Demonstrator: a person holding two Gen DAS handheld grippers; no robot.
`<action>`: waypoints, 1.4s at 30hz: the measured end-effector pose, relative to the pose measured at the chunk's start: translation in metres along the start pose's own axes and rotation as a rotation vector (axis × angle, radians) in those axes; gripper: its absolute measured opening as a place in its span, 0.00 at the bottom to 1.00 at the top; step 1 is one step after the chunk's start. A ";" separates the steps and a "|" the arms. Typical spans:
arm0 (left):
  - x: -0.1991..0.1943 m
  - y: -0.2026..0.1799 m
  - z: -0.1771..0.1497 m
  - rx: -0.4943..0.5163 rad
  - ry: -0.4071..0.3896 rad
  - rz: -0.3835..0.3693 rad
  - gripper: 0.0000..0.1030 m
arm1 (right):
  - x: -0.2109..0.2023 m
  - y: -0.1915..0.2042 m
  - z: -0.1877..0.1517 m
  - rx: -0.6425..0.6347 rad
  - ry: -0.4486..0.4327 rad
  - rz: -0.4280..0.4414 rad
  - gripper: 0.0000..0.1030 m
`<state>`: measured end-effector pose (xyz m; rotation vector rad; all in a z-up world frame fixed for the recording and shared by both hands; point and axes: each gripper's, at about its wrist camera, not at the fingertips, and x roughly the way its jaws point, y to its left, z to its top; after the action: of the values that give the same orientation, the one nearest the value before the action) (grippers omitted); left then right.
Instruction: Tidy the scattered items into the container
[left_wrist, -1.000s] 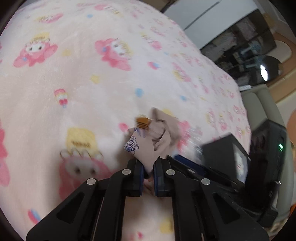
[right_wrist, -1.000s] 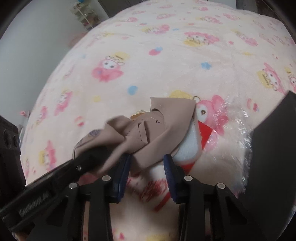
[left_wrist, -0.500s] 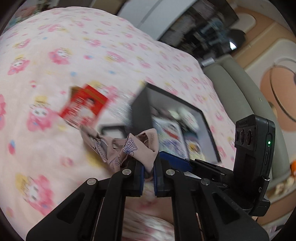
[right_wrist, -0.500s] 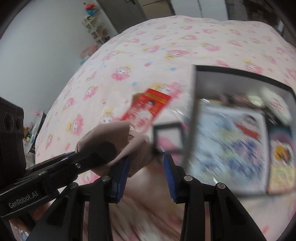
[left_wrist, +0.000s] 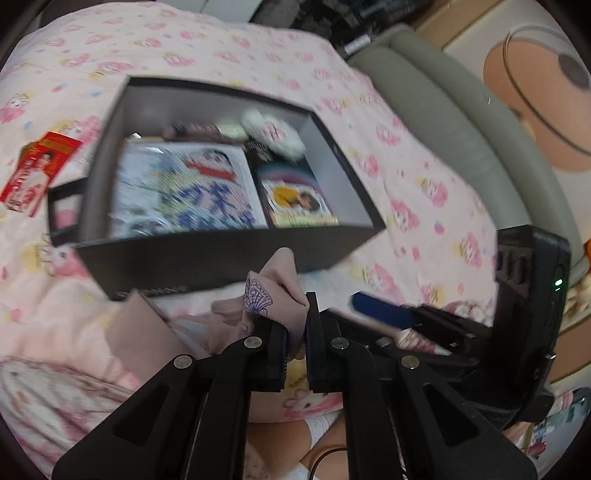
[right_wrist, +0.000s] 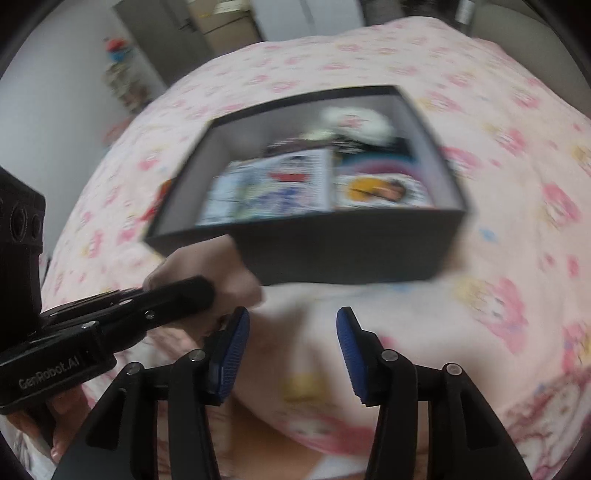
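The left tongs (left_wrist: 295, 325) pinch a bunched fold of the soft, light cloth (left_wrist: 266, 295) just before the box (left_wrist: 207, 254), while the right tongs (right_wrist: 291, 325) are opening, empty; it looks floppy, best held by its bunch.

"GenRobot.AI" is printed on the left gripper (right_wrist: 177, 295) body.

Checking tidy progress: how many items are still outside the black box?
2 visible. The red packet lies on the blanket left of the black box; the beige cloth hangs pinched in the left gripper before the box. Others may be hidden.
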<state>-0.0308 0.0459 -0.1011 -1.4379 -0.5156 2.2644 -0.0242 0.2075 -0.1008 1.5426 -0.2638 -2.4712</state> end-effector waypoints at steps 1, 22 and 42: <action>0.008 -0.006 0.001 0.006 0.016 0.002 0.05 | -0.001 -0.009 -0.001 0.016 -0.005 -0.011 0.45; 0.001 0.030 0.008 -0.040 -0.043 0.218 0.37 | 0.011 -0.084 0.002 0.256 -0.037 0.139 0.61; 0.050 0.081 -0.012 -0.198 0.069 0.199 0.40 | 0.082 0.006 0.007 -0.055 0.061 0.141 0.14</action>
<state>-0.0509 0.0047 -0.1853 -1.7270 -0.6145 2.3602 -0.0646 0.1794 -0.1671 1.5198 -0.2818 -2.3002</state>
